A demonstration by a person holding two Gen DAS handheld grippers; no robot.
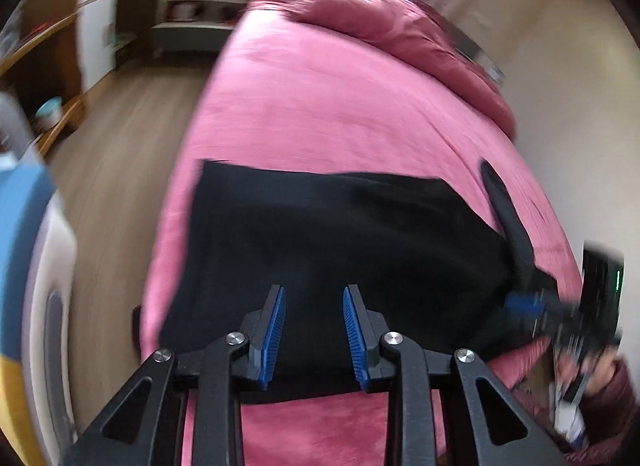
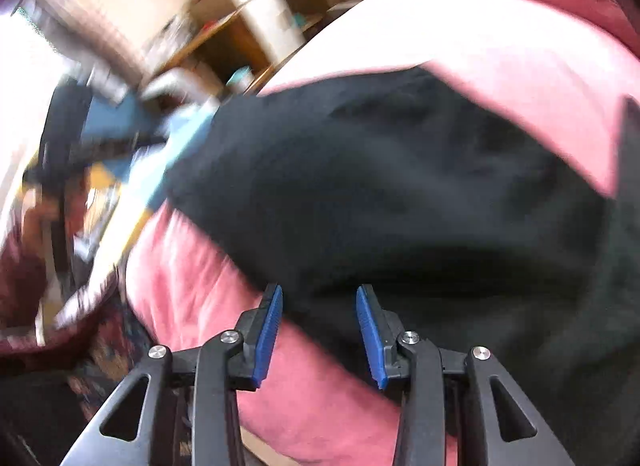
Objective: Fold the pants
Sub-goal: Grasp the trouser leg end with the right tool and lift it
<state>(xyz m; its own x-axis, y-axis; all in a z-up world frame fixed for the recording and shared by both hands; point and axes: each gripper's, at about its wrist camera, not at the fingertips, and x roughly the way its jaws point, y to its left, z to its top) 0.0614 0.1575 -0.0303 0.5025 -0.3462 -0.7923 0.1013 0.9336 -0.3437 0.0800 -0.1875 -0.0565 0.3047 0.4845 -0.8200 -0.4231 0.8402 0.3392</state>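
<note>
The black pants (image 1: 320,242) are lying folded into a flat block on the pink bed (image 1: 320,105), while the left hand-held gripper (image 1: 314,332) and right hand-held gripper (image 2: 319,336) are hovering above, jaws parted and empty, probably released after a fold.

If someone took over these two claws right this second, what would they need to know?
Left claw: open, empty, over the near edge of the black pants.
Right claw: open, empty, also at the pants' near edge.
The pants lie as a compact dark rectangle on the pink bed cover, so at least one fold seems done.
Left: check whether another fold is needed, then smooth it. The pictures are blurred, so layers can't be counted.
</note>
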